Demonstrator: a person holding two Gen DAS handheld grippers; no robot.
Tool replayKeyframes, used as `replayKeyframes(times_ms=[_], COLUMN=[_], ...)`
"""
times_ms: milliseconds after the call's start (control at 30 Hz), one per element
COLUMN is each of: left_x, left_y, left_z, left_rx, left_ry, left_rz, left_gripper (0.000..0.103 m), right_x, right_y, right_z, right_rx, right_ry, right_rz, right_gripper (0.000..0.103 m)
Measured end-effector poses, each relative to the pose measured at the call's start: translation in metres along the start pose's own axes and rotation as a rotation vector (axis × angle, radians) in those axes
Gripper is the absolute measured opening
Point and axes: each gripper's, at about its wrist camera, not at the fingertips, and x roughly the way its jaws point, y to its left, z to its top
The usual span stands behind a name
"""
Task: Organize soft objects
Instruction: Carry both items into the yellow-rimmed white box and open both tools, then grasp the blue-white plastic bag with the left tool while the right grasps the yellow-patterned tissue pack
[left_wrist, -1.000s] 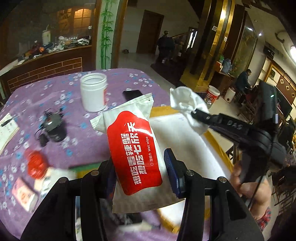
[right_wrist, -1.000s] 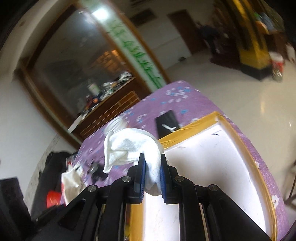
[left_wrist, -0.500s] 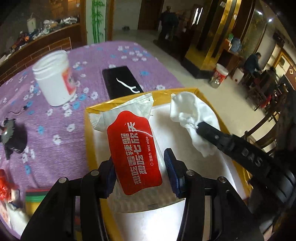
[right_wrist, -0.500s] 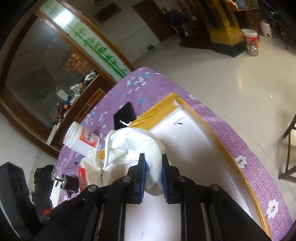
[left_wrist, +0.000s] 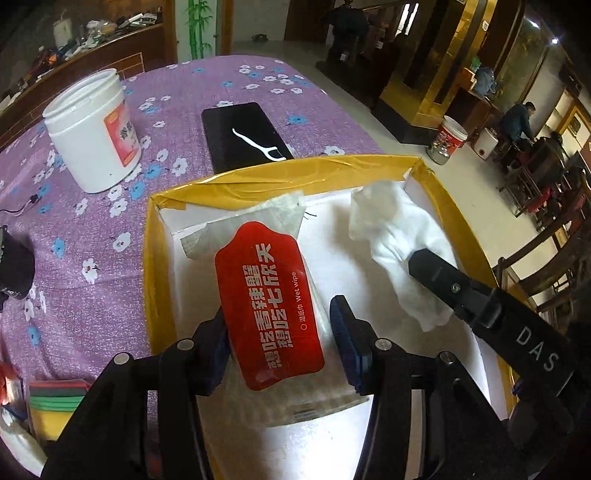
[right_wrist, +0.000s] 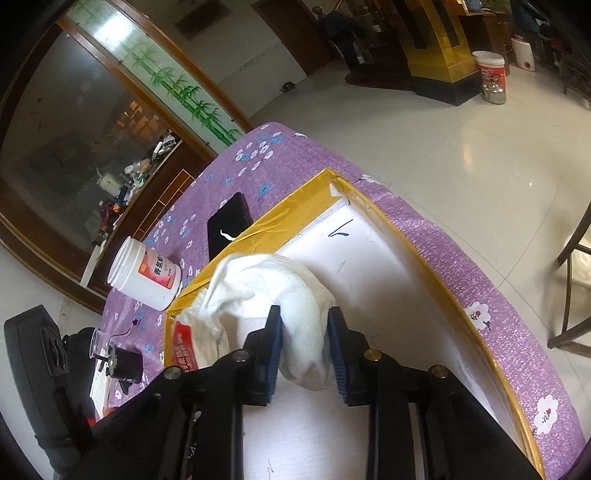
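Left gripper (left_wrist: 280, 332) clamped on red wet-wipe pack (left_wrist: 267, 310) over white tray (left_wrist: 295, 181) with yellow rim, right gripper (right_wrist: 304, 347) pinching white cloth (right_wrist: 273, 291) just beside it inside tray, white jar (left_wrist: 92, 129) and black phone (left_wrist: 243, 136) on purple floral tablecloth (left_wrist: 74, 229) beyond.

Right gripper (right_wrist: 304, 347) over white tray (right_wrist: 369, 199) with yellow taped rim. Jaws parted, white cloth (right_wrist: 280, 291) sits between the blue pads (right_wrist: 274, 345); contact on each side unclear. Red-label wipes pack (right_wrist: 184, 350) in tray at left, partly under cloth. White jar (right_wrist: 146, 273) and black phone (right_wrist: 229, 225) on purple floral tablecloth (right_wrist: 295, 158) beyond the tray.
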Motion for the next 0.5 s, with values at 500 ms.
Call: replayKeyframes(times_ms=[500], left_x=[-0.017], left_y=[0.008], left_z=[-0.004], left_rx=[0.013], left_ry=[-0.04], left_rz=[0.021], left_gripper=[0.06], right_x=[-0.021], right_y=[-0.003], right_z=[0.003], right_rx=[0.006], right_ry=[-0.069], right_rz=[0.032], right_gripper=[0.039])
